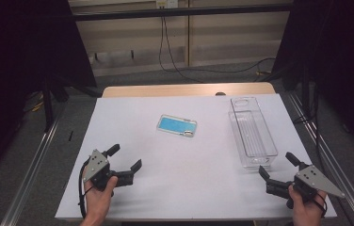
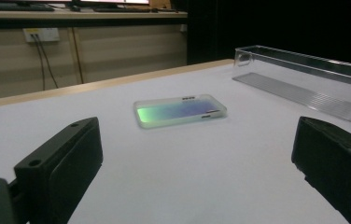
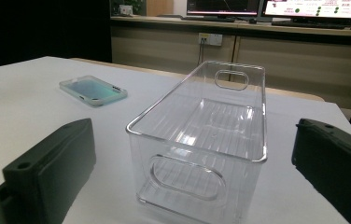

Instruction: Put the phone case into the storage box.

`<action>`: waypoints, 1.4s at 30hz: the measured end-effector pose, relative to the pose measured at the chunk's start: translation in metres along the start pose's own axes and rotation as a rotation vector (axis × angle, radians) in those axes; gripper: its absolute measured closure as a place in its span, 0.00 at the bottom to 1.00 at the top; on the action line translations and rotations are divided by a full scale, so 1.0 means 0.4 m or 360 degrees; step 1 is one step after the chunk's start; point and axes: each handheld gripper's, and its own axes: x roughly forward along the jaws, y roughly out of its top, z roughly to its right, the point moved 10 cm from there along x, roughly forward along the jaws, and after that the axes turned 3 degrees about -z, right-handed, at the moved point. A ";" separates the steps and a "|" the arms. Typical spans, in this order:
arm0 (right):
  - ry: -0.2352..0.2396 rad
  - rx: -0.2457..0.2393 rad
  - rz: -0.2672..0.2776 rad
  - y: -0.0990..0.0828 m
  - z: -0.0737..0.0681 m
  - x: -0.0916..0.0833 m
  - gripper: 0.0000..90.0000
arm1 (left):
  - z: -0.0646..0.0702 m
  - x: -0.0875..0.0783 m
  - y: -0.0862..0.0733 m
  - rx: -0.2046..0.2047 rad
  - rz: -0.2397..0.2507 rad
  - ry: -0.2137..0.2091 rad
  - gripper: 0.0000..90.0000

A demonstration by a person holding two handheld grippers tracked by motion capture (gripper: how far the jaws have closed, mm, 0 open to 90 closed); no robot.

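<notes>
A blue-green phone case [image 1: 176, 125] lies flat near the middle of the white table [image 1: 189, 188]; the left gripper view has it [image 2: 179, 110] straight ahead. A long clear plastic bin [image 1: 252, 132] stands empty at the right, close in front of the right gripper [image 3: 197, 140]. My left gripper [image 1: 125, 158] rests open at the front left, nothing between its jaws, well short of the case. My right gripper [image 1: 278, 165] is open at the front right, just before the bin's near end. In the right gripper view the case [image 3: 93, 90] lies left of the bin.
A wooden strip [image 1: 189, 89] borders the table's far edge. Black stands [image 1: 48, 101] and metal rails [image 1: 29, 165] flank both sides. Cables [image 1: 170, 56] hang by the back wall. Bare white surface spans the front middle between the grippers.
</notes>
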 end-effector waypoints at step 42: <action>0.0012 -0.0005 0.0001 0.000 -0.002 0.000 0.00 | -0.007 0.175 0.082 0.0066 0.0052 -0.0026 0.03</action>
